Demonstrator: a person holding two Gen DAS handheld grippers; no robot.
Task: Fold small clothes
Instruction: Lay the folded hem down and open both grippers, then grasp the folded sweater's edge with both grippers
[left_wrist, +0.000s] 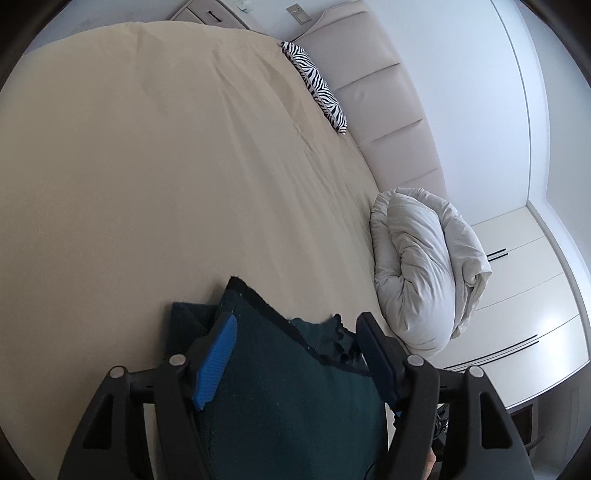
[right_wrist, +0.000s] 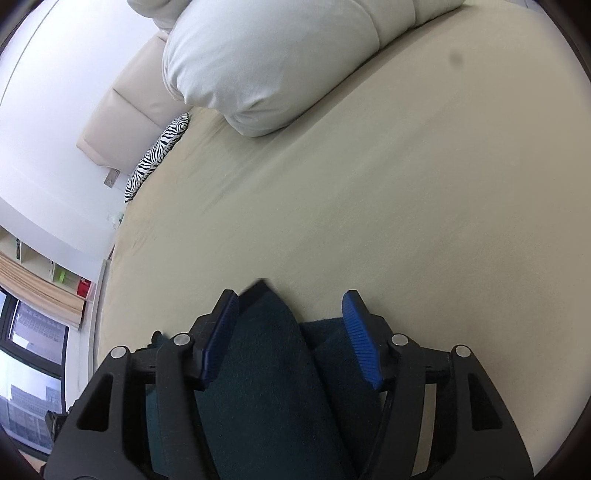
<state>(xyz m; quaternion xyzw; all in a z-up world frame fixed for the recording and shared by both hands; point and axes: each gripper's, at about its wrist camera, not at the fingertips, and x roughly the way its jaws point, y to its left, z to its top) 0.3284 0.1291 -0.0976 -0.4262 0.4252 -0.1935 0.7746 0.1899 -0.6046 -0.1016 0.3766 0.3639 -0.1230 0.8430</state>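
Beige-sheeted bed (left_wrist: 147, 184) fills both views. Left gripper (left_wrist: 295, 354) fingers spread apart, dark teal fuzzy knit garment (left_wrist: 288, 387) lying between them, not pinched. Right gripper (right_wrist: 291, 332) fingers also spread, same garment (right_wrist: 266, 369) bunched between them on the sheet. Beyond: crumpled white duvet bundle (left_wrist: 421, 269), zebra-print pillow (left_wrist: 317, 88) against cream padded headboard (left_wrist: 380, 92), white wardrobe (left_wrist: 524, 280) further out.
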